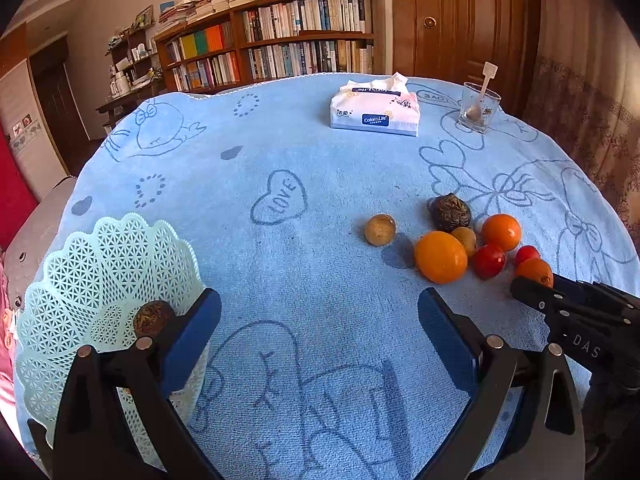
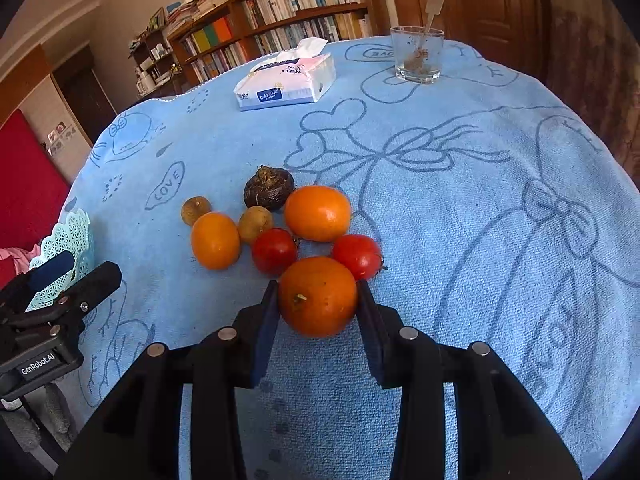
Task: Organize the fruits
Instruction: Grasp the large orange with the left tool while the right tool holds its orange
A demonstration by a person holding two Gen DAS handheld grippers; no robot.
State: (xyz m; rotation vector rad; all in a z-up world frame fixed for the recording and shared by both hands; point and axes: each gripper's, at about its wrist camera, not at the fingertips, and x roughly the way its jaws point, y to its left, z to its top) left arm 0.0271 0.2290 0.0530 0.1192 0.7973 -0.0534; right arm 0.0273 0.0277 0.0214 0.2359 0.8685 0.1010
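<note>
Now | basket (image 1: 100, 272): one dark fruit (image 1: 153, 317) | left gripper (image 1: 320, 320) wide, empty | right gripper (image 2: 317, 300) clamps orange (image 2: 317, 296)

Bare cloth (image 1: 320, 280) separates basket (image 1: 100, 280) from crowded fruit cluster (image 2: 280, 232).

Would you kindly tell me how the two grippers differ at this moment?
The left gripper is open with nothing between its jaws, beside the basket; the right gripper is closed on an orange at the fruit pile. The left one has blue pads showing wide apart; the right one's pads press the orange. Both are black, two-fingered and over the blue cloth.
</note>
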